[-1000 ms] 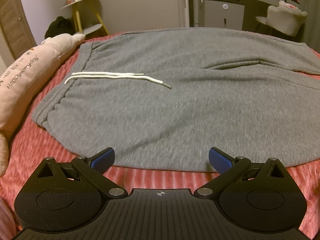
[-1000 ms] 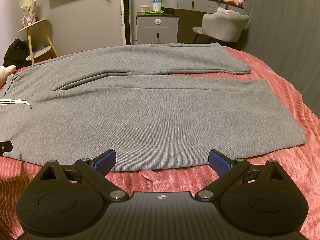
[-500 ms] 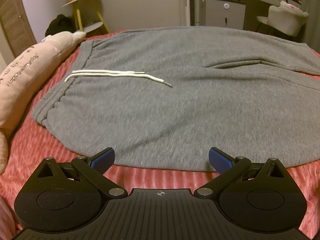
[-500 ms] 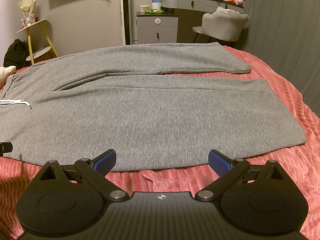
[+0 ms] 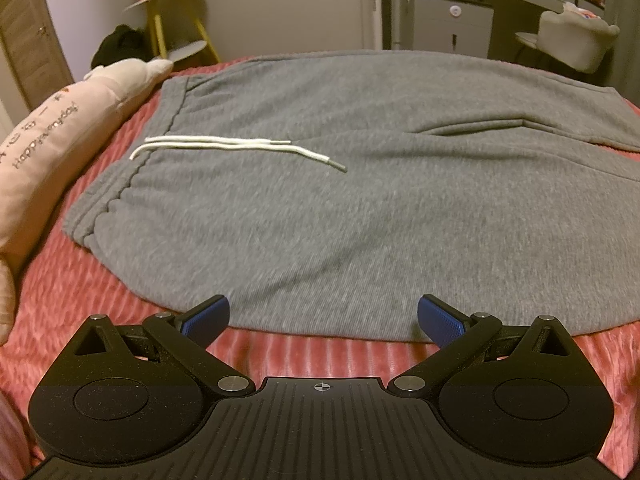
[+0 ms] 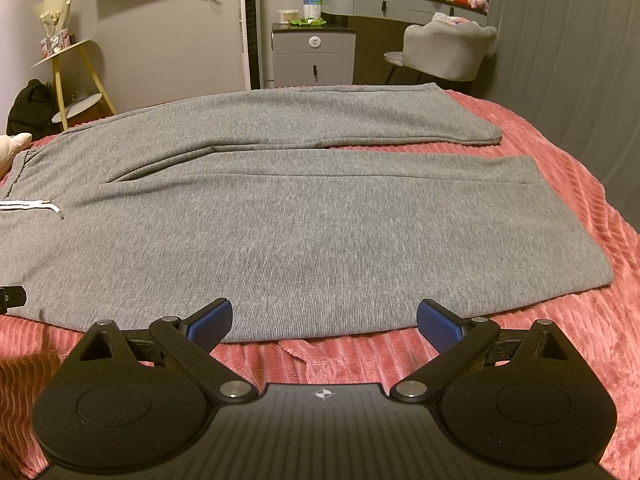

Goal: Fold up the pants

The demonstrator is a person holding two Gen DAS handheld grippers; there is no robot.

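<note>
Grey pants (image 6: 288,216) lie flat across a pink bedspread (image 6: 592,320), waistband and white drawstring (image 5: 224,145) to the left, legs running right. The left gripper (image 5: 322,316) and right gripper (image 6: 324,318) hover at the near edge, jaws spread wide and empty. To fold cleanly, I'd say both should pinch that near edge together and carry it evenly over the far leg.

Beyond the blue, fine-textured fingers (image 5: 438,318) lie heather-grey knit sweatpants (image 6: 280,232) with a white drawstring cord (image 5: 224,146) on a coral-pink ribbed plush bedspread (image 6: 580,320), and left of them a pale pink embroidered plush pillow (image 5: 52,128).
</note>
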